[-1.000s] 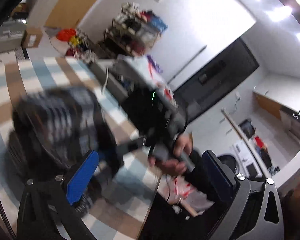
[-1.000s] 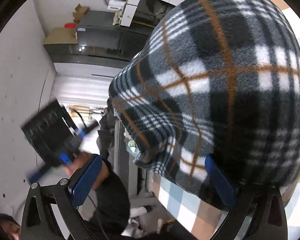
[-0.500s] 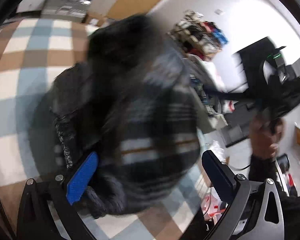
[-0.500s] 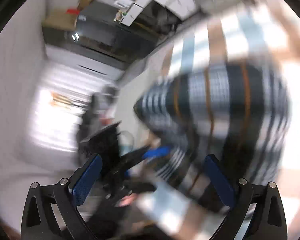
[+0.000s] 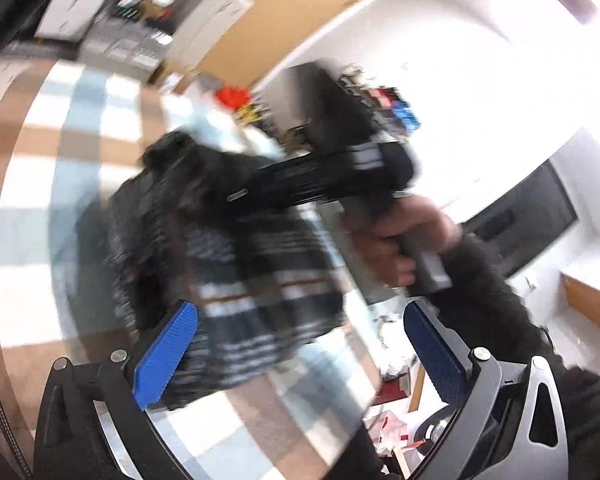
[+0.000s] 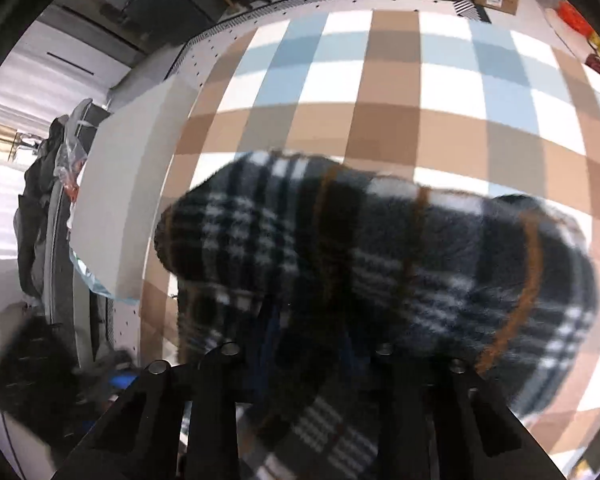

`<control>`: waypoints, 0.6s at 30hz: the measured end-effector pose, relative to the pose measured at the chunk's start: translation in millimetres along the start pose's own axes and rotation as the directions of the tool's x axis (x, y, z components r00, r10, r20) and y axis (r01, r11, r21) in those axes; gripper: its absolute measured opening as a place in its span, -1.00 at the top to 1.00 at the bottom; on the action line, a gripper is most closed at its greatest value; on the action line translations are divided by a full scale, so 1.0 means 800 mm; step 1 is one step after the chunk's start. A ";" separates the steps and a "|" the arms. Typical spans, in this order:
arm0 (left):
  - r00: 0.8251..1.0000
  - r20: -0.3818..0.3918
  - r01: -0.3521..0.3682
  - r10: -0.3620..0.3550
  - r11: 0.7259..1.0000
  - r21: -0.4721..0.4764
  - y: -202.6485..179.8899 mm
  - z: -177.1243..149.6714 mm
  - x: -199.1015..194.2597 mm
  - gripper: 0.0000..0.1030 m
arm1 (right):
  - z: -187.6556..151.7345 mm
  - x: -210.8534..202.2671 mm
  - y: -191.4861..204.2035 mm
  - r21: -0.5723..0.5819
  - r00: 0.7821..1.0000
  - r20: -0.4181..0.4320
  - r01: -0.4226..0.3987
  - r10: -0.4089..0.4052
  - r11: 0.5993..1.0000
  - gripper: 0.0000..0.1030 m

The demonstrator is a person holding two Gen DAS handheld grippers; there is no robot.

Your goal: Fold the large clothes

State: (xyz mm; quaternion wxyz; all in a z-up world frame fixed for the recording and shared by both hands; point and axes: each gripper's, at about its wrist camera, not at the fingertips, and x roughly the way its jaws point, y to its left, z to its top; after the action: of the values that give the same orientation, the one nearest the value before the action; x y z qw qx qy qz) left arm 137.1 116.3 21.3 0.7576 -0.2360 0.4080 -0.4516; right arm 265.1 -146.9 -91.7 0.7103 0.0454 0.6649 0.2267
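Right claw (image 6: 304, 344) has just been closing; its fingers now pinch a bunched fold of the plaid fleece (image 6: 400, 264), heaped directly ahead on the checked bench (image 6: 380, 80). Left claw (image 5: 296, 344) spread, fleece between but unpressed. Advice: lift slowly, keep tension. No containers discernible.

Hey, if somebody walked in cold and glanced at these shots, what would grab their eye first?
The black, white and orange plaid fleece bunched on the brown, blue and white checked tablecloth. Next, the right gripper, jaws just closed into the fleece. The left gripper stands open beside it.
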 end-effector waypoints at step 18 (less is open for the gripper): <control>0.955 -0.175 -0.241 0.239 0.970 0.009 0.040 -0.008 0.089 -0.94 | -0.008 -0.096 0.039 -0.171 0.986 0.168 0.040 -0.010 0.984 0.44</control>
State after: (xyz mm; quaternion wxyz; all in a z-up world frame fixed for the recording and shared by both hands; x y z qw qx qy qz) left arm 166.3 69.7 -34.3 0.7665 -0.1489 0.5015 -0.3726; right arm 250.0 -149.4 -10.1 0.7675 -0.0063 0.5813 0.2702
